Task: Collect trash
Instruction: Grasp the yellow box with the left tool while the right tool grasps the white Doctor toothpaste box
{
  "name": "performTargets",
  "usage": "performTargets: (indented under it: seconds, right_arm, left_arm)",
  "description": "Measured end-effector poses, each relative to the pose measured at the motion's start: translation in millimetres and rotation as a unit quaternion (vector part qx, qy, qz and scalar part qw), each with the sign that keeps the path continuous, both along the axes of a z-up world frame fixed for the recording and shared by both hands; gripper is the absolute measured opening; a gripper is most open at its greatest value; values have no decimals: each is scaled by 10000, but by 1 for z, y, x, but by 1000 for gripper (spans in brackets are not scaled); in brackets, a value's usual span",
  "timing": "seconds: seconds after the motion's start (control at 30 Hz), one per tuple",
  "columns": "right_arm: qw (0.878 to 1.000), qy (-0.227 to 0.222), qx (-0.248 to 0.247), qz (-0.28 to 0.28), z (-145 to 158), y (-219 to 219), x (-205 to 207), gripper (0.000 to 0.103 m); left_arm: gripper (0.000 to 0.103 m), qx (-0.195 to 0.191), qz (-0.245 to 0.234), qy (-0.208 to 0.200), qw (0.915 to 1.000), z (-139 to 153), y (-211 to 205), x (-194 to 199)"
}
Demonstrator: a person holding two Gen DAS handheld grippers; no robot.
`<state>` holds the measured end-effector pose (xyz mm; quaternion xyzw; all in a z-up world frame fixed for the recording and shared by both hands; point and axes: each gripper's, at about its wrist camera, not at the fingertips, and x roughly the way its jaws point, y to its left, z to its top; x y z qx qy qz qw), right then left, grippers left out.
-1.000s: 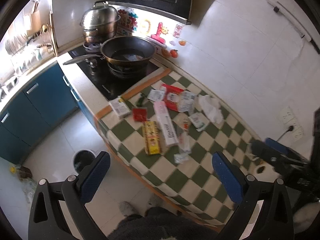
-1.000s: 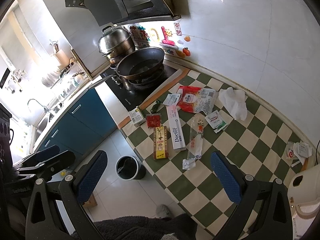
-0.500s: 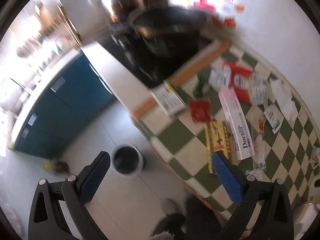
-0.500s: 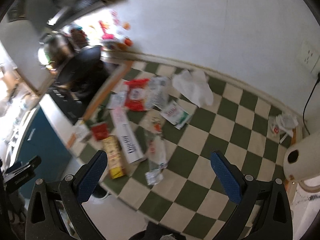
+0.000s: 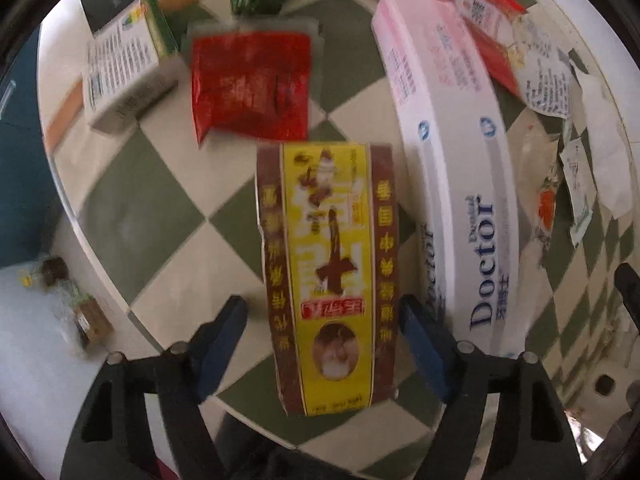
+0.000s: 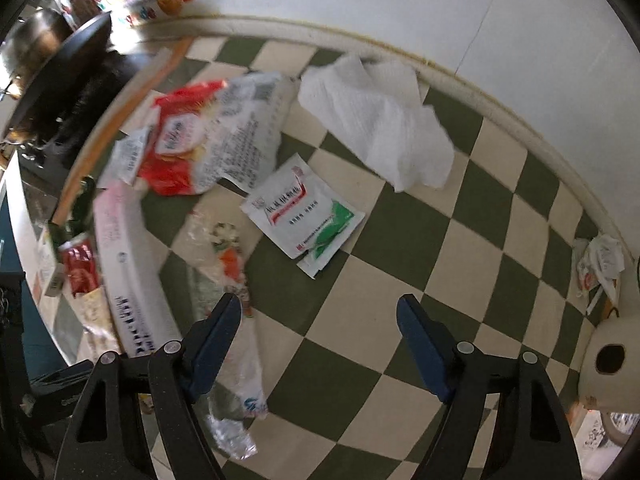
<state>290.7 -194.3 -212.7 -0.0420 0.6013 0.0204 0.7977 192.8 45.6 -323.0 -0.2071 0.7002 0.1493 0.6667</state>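
Note:
Trash lies scattered on a green-and-cream checkered counter (image 5: 144, 208). In the left wrist view, my left gripper (image 5: 324, 320) is open, its blue fingers either side of the near end of a yellow-and-brown box (image 5: 328, 264). A red packet (image 5: 250, 84) and a long white-pink "Doctor" box (image 5: 452, 160) lie beside it. In the right wrist view, my right gripper (image 6: 320, 320) is open and empty, low over the counter. A white-green sachet (image 6: 304, 212) lies just ahead of it, a clear plastic wrapper (image 6: 232, 292) by its left finger, a white paper towel (image 6: 380, 120) farther back.
A red-and-white bag (image 6: 208, 132) lies at the back left and a small carton (image 5: 124, 68) near the counter's left edge. A black pan (image 6: 60, 68) sits on the stove beyond. Crumpled wrappers (image 6: 600, 264) and a white appliance (image 6: 612, 356) are at the right. The floor (image 5: 36, 340) lies below the counter edge.
Both grippers have dropped from high above down close to the counter. The left now straddles the yellow-and-brown box; the right has come in over the sachet area.

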Motion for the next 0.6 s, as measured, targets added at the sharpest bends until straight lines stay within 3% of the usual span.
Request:
performTargets:
  seconds: [0.03, 0.23, 0.4, 0.5, 0.53, 0.57, 0.6]
  right_arm:
    - [10000, 80, 10, 8, -5, -1, 2, 82]
    - [9981, 339, 385, 335, -17, 29, 9, 82]
    - [9905, 390, 649, 1151, -24, 100, 10, 82]
    - [9840, 394, 387, 1694, -36, 145, 8, 82]
    - [9824, 445, 321, 1783, -41, 153, 7, 82]
    - [9803, 534, 264, 1884, -48, 163, 7, 78]
    - [9790, 611, 197, 1936, -52, 169, 8, 67]
  left_arm:
    - [55, 108, -74, -15, 9999, 5, 0, 0]
    - [54, 662, 78, -34, 9978, 34, 36, -34]
    - [54, 476, 440, -79, 9979, 48, 61, -55]
    - [54, 539, 454, -148, 9974, 54, 61, -60]
    - [54, 559, 453, -175, 9973, 43, 59, -63]
    - [54, 566, 448, -181, 9972, 44, 59, -65]
    - [54, 558, 459, -195, 9972, 48, 60, -69]
